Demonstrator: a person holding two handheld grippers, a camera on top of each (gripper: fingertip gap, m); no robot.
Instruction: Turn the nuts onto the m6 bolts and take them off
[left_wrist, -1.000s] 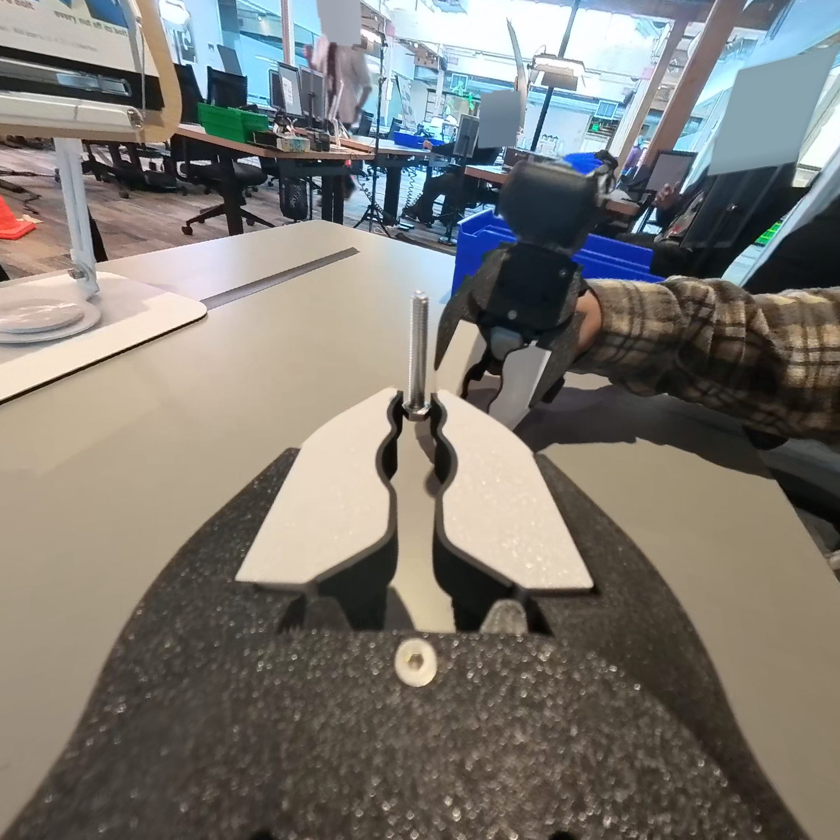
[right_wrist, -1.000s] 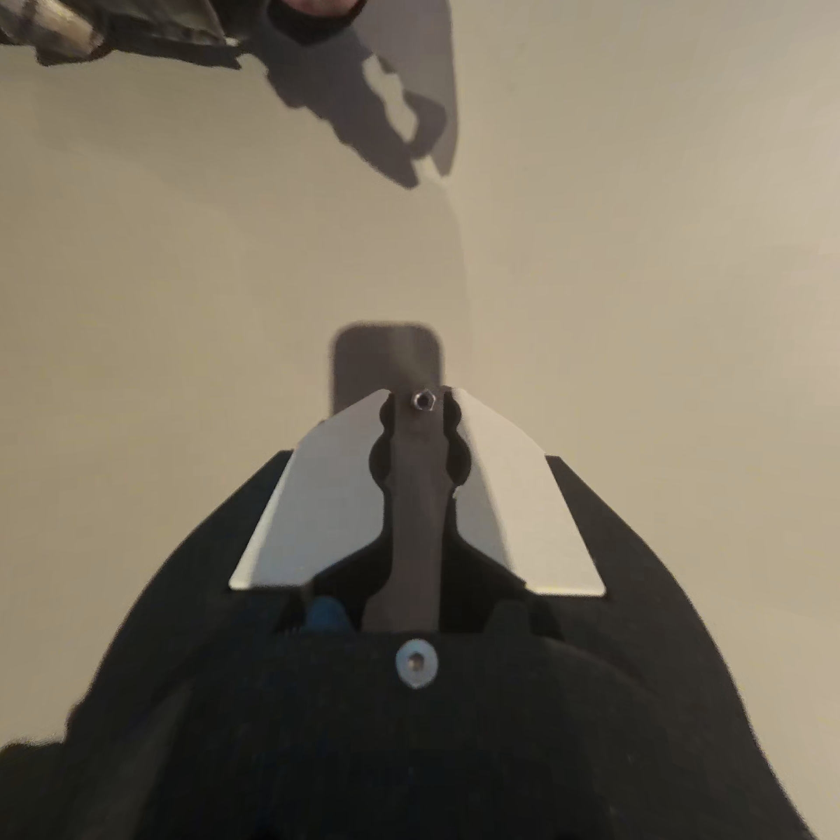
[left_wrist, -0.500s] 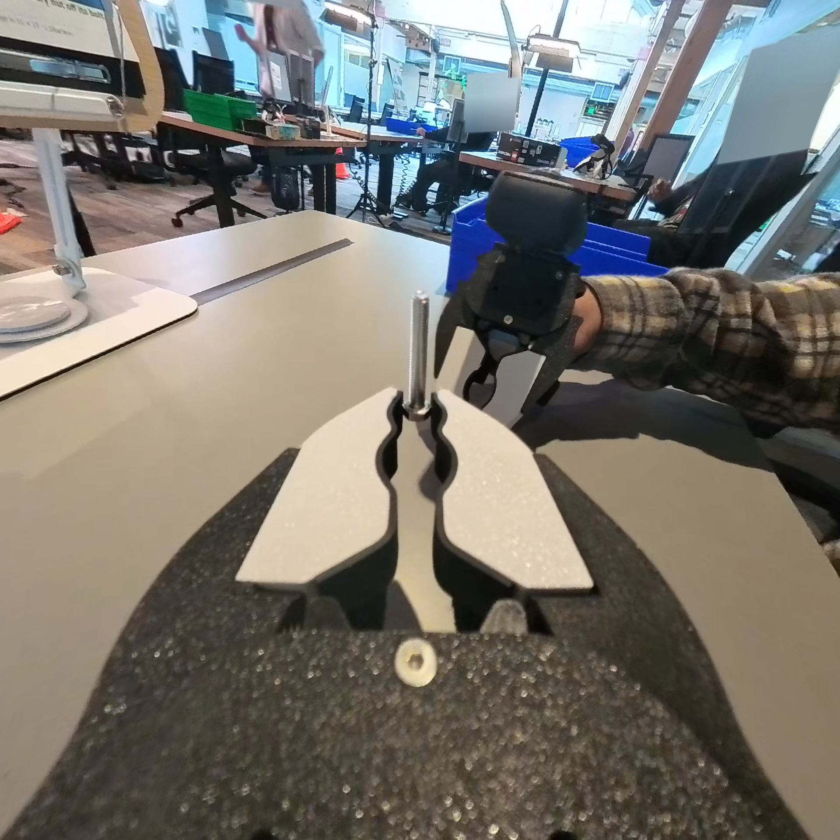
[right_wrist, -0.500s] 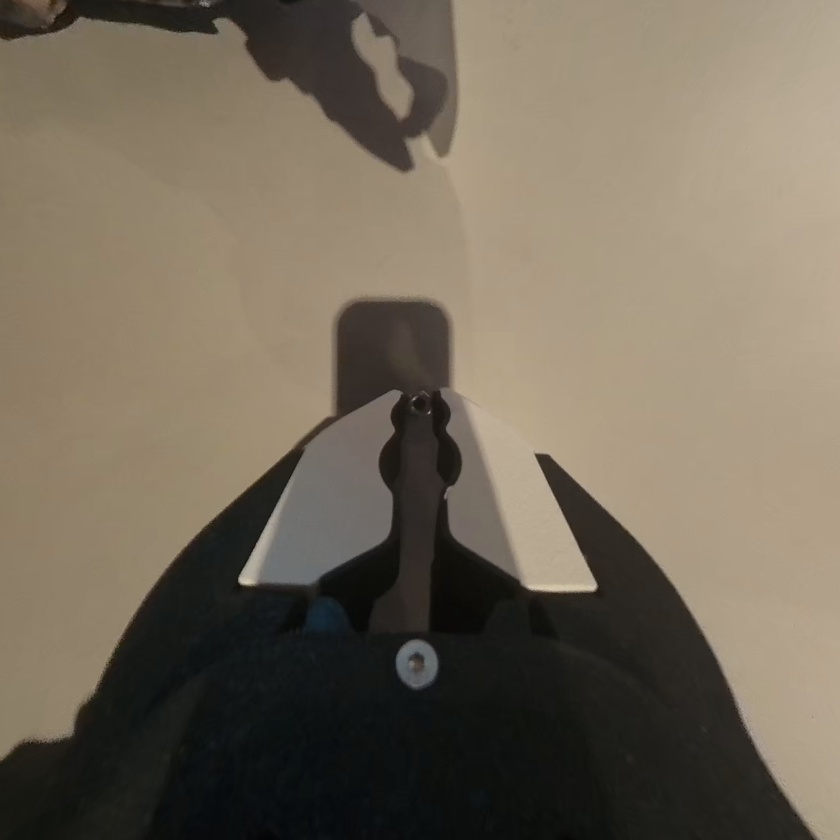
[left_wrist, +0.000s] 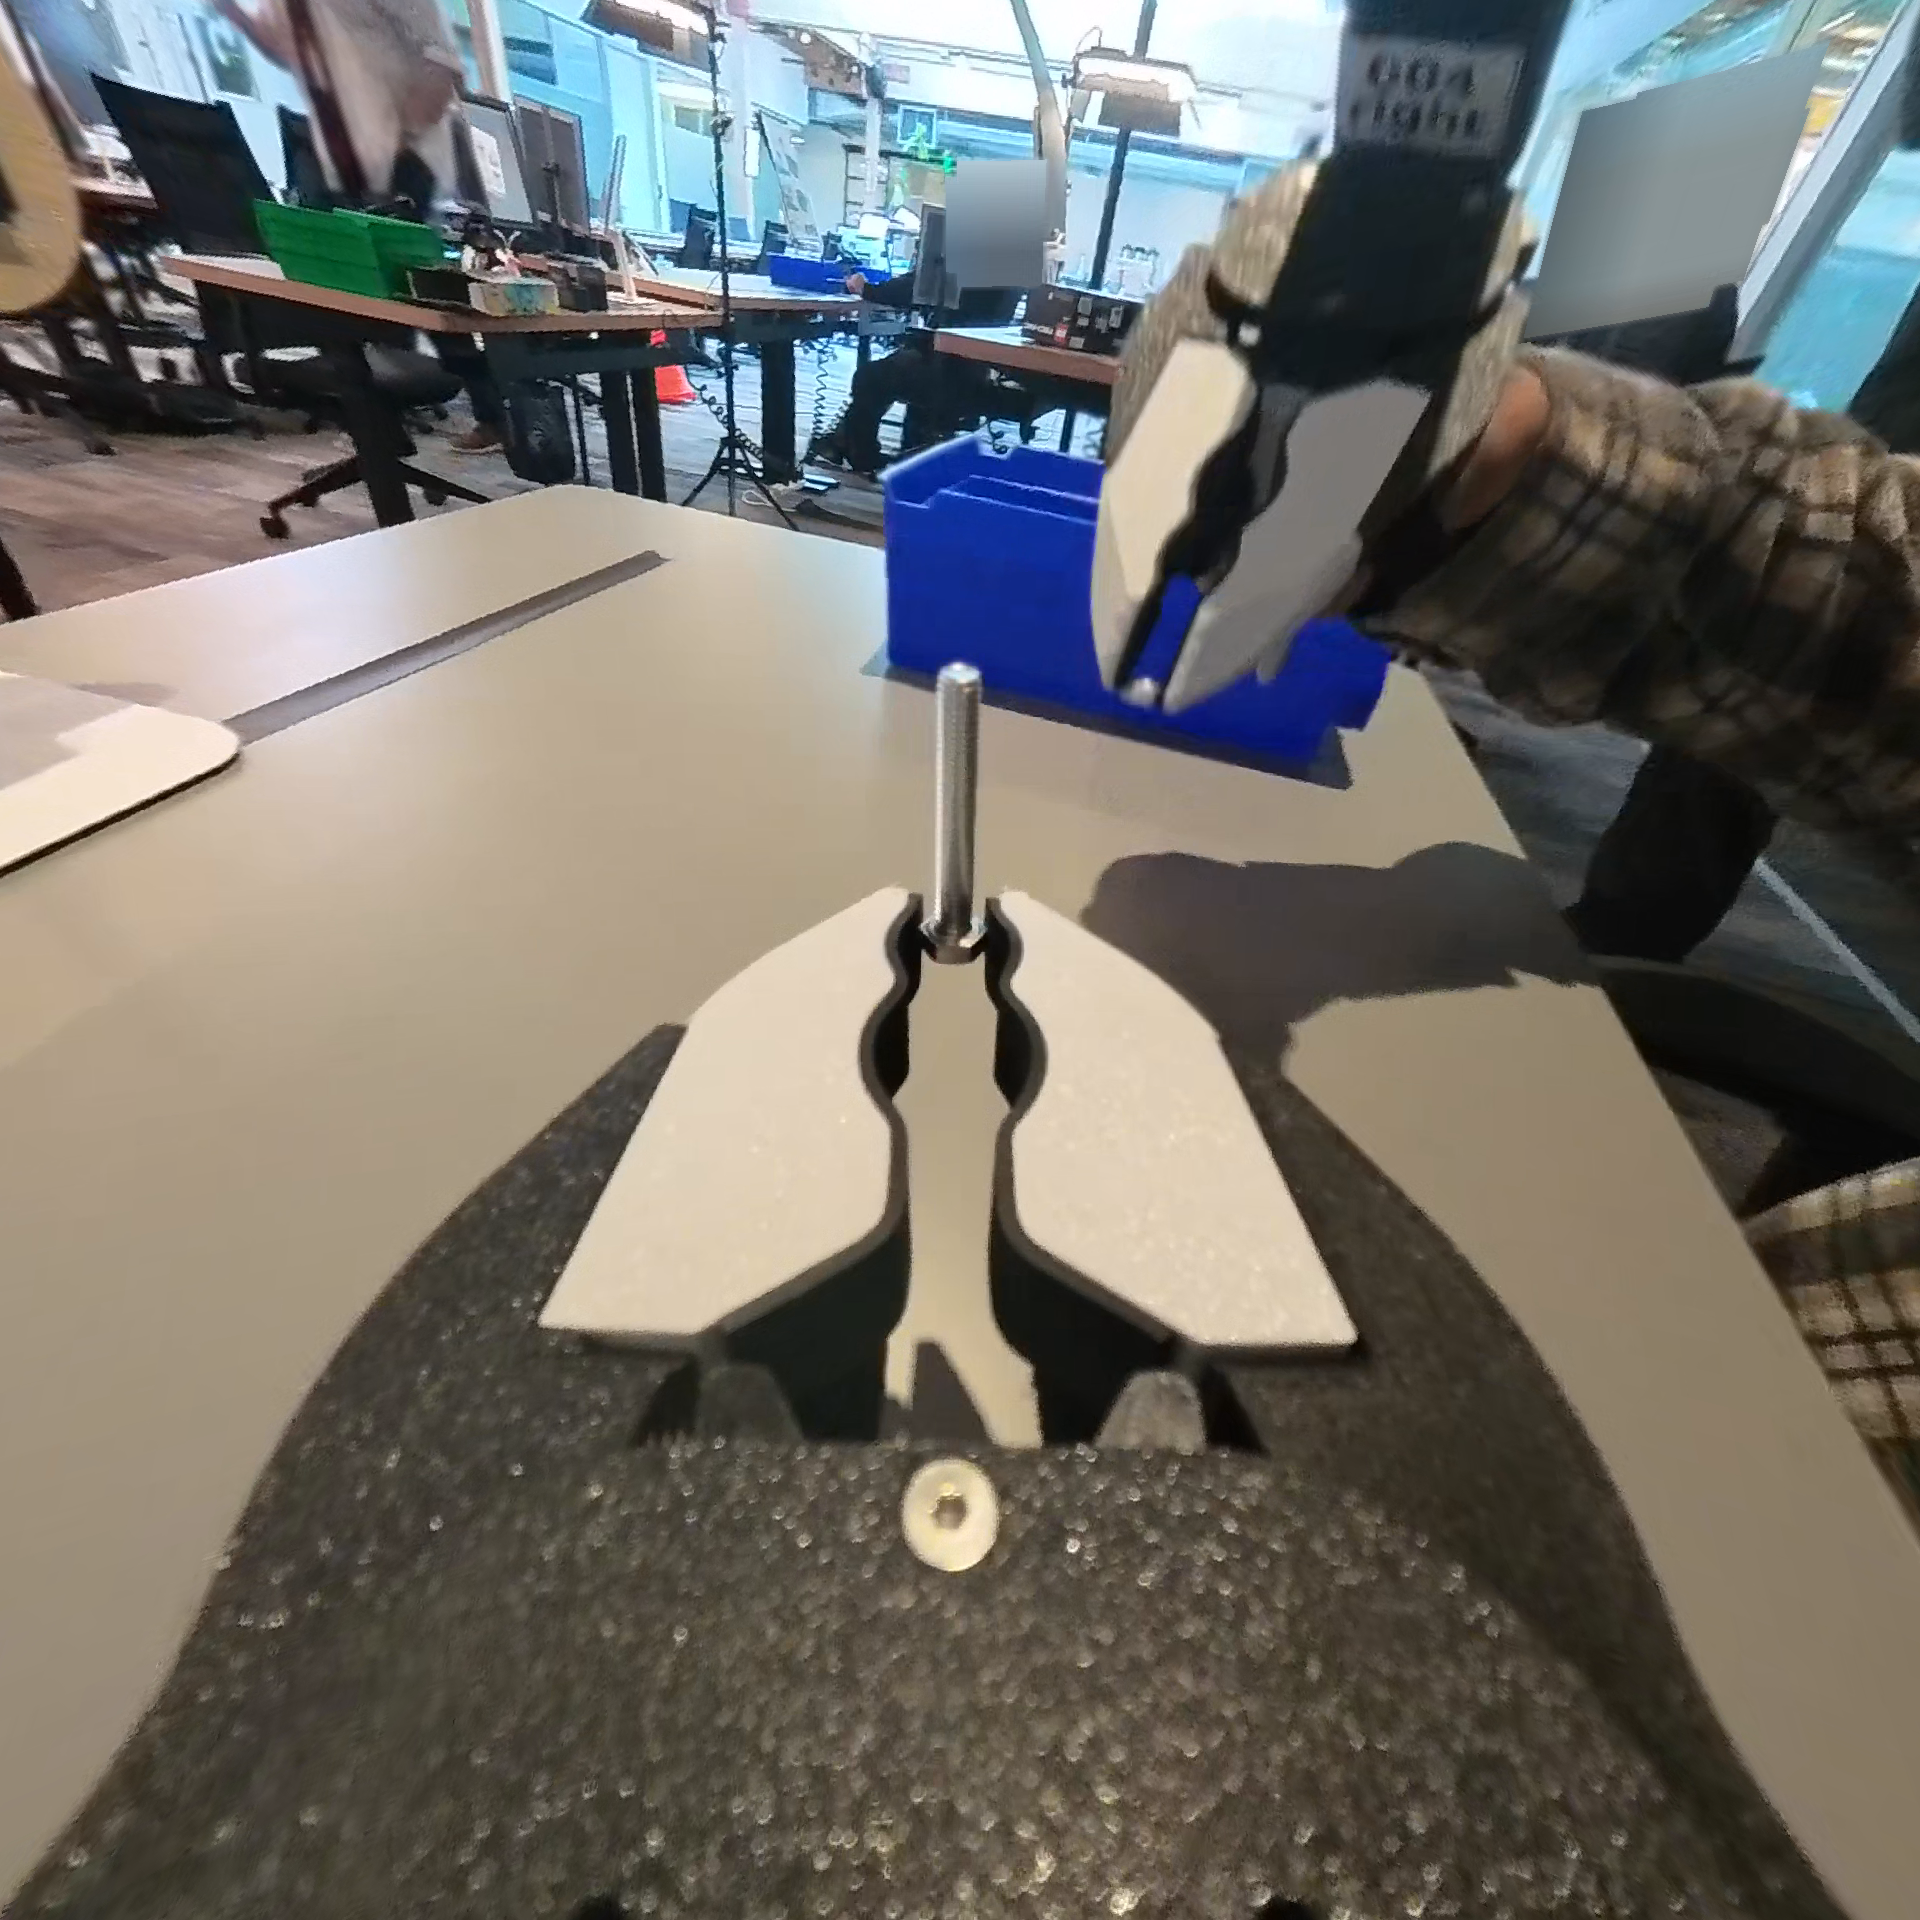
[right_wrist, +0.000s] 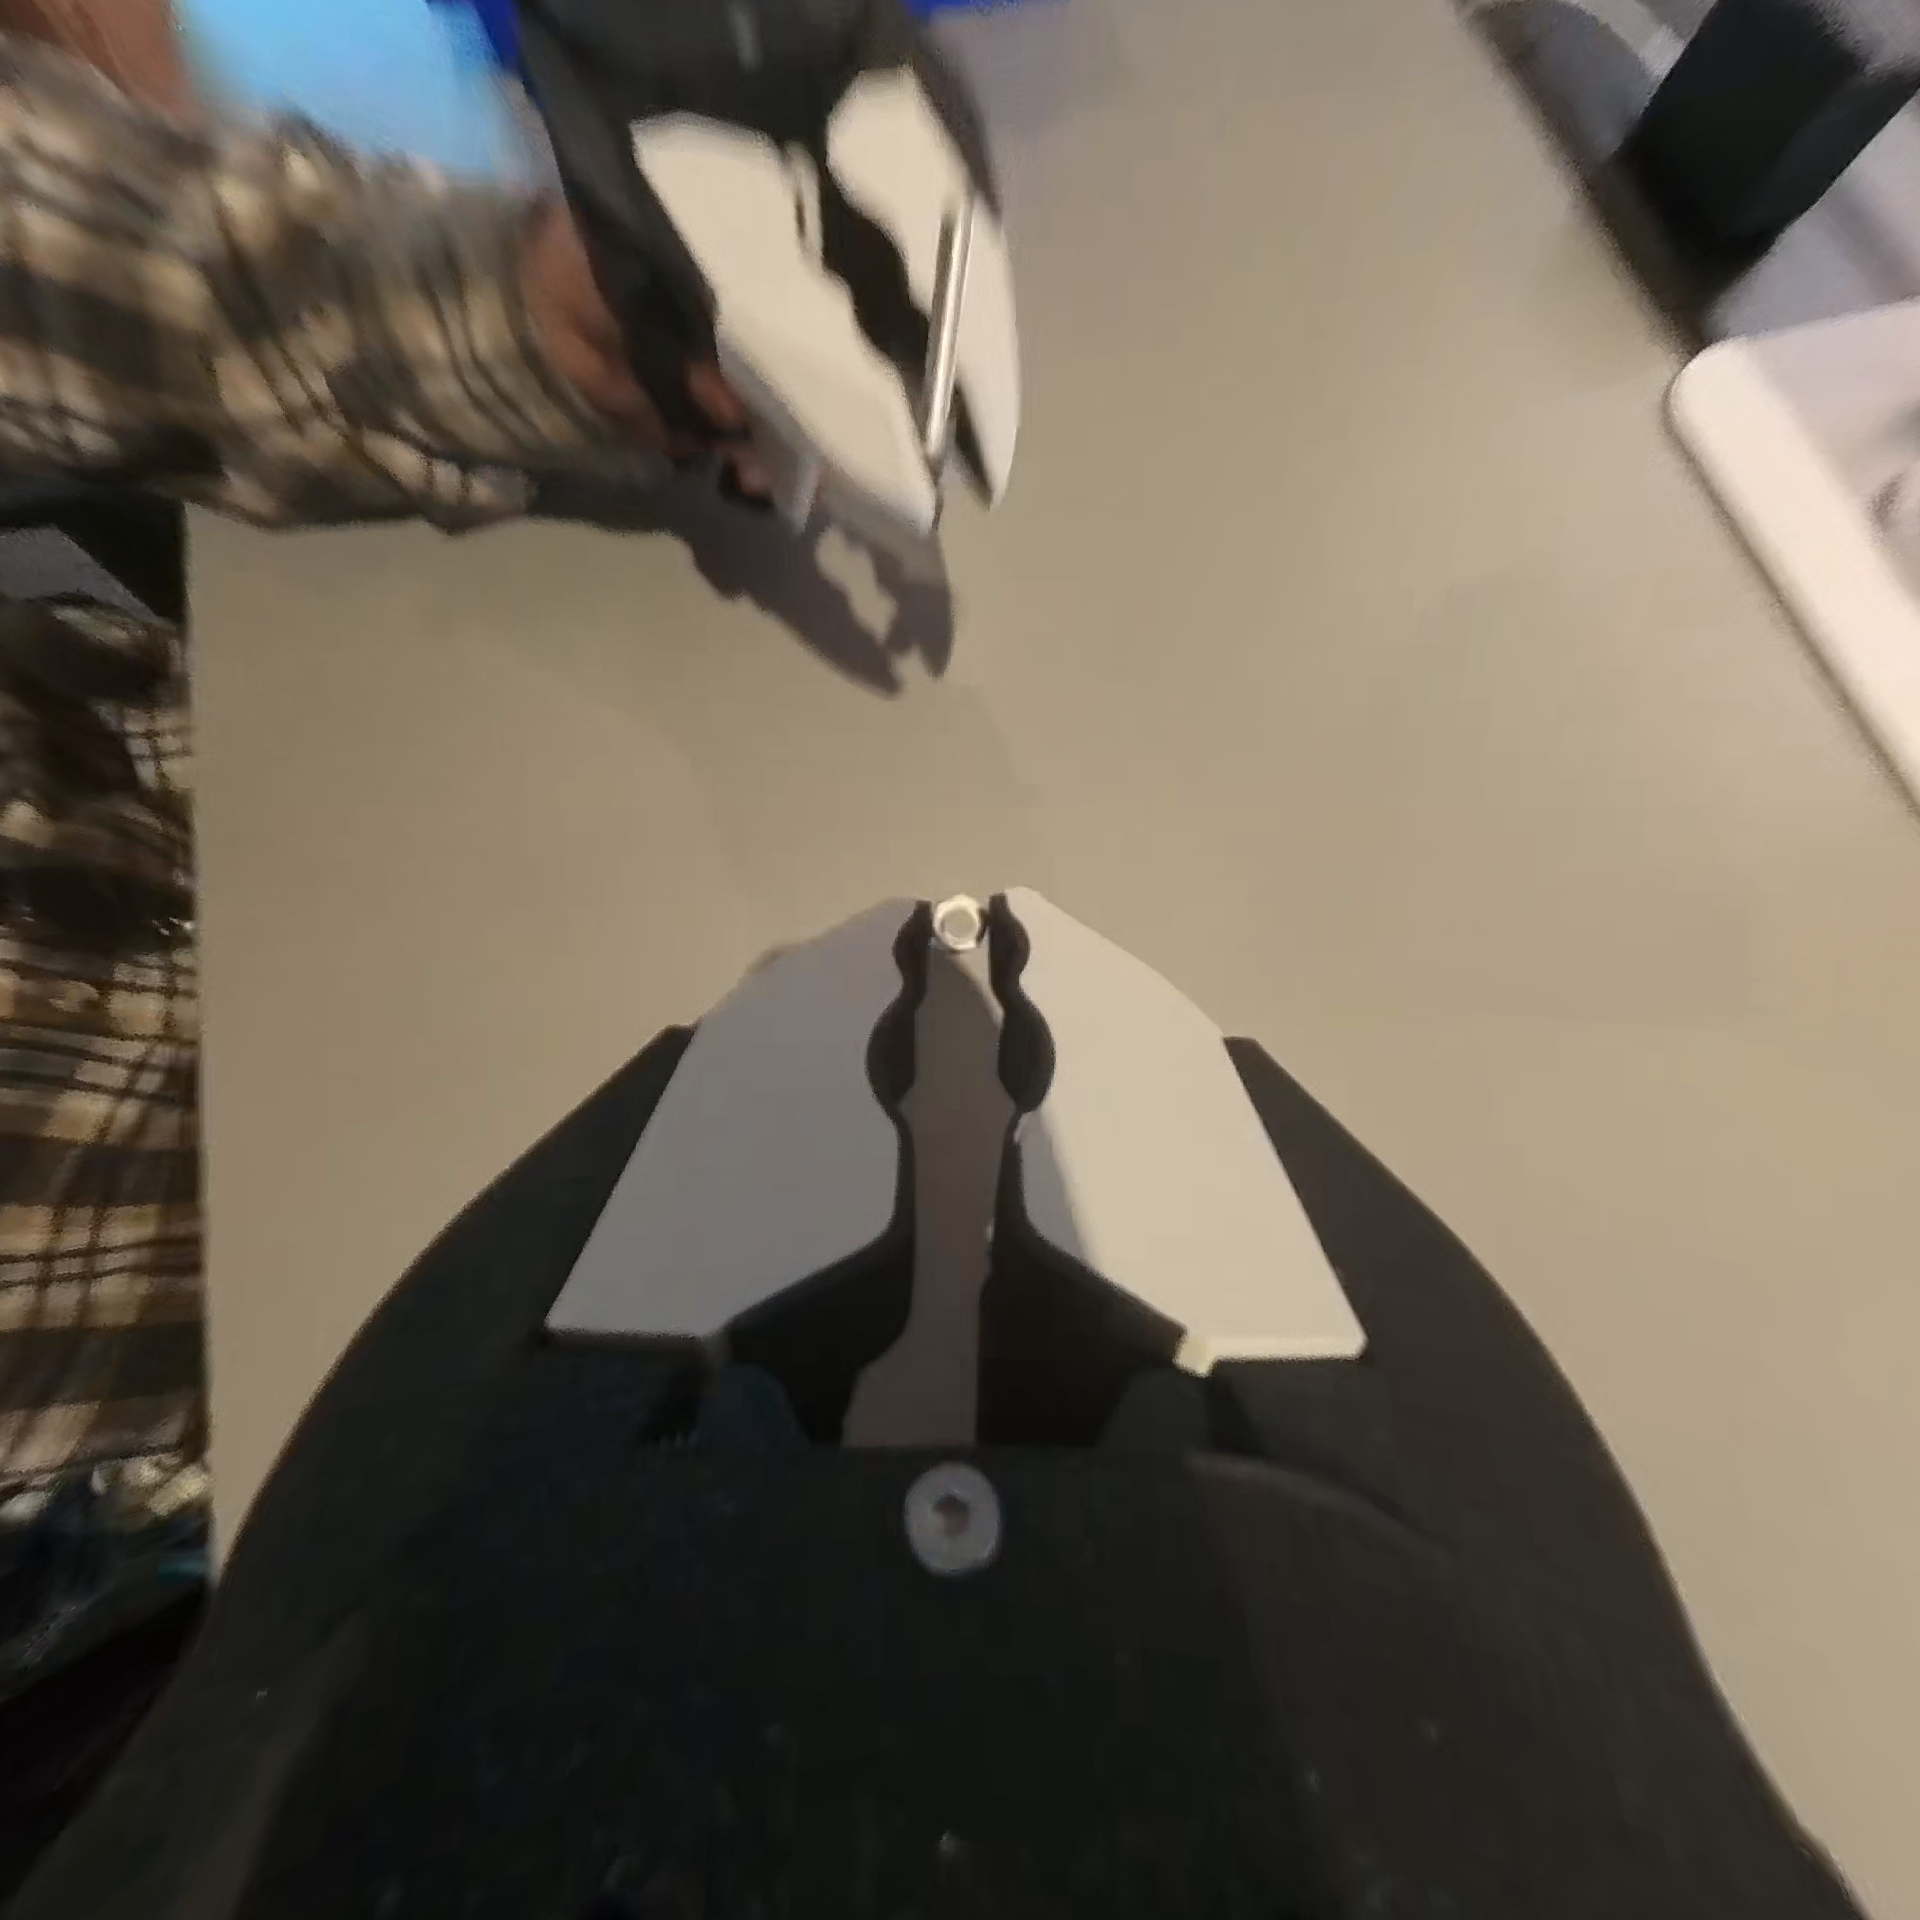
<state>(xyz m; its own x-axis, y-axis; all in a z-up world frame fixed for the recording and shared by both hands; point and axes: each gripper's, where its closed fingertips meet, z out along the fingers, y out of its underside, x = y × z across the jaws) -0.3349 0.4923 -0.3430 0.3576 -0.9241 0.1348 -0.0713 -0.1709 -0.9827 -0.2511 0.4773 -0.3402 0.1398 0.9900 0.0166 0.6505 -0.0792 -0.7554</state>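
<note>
The right claw (right_wrist: 958, 914) has closed on the nut (right_wrist: 957, 923) and lifted it toward the bolt (left_wrist: 956, 800), gripped upright by the left claw (left_wrist: 954, 930), ready for threading.

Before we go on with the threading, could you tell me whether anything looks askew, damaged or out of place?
Nothing stands out. The left gripper holds the bolt upright by its head, and the right gripper carries the nut, not yet over the bolt's tip.

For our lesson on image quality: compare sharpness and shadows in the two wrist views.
Left wrist view: bolt sharp, right tongs slightly blurred, dark shadow on the table. Right wrist view: plaid sleeve and left tongs motion-smeared, nut glary.
</note>
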